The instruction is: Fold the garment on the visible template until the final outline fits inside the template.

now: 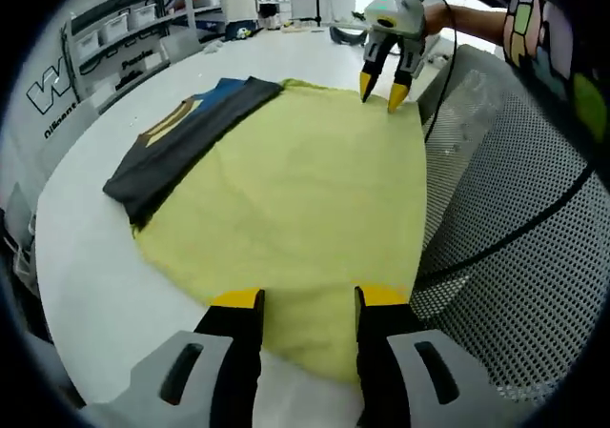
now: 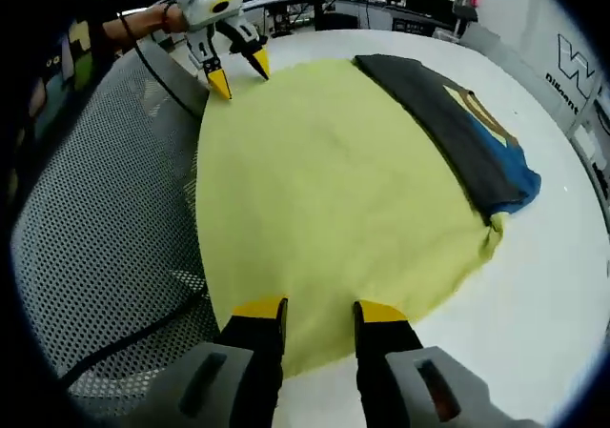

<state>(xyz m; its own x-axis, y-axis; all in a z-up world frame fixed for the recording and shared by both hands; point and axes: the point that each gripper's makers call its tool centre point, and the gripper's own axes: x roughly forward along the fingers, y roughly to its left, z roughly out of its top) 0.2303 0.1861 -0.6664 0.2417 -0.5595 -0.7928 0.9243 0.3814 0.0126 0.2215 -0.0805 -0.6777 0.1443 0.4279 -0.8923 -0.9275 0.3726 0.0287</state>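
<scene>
A round yellow template [image 1: 305,209] lies flat on a white table [image 1: 86,285], and everything sits in relation to it. A dark folded garment [image 1: 186,142] with blue and tan patches lies along one edge of the template, partly on the yellow and partly on the table. In the right gripper view the same garment [image 2: 457,128] rests on the template [image 2: 324,199] at its far right side. The left gripper [image 1: 307,299] hangs over the near edge of the template, jaws apart and holding nothing. The right gripper [image 2: 319,306] is likewise open and empty above the opposite edge; it appears in the left gripper view at the template's far rim. A grey mesh surface [image 2: 105,218] borders the template beside the table.
</scene>
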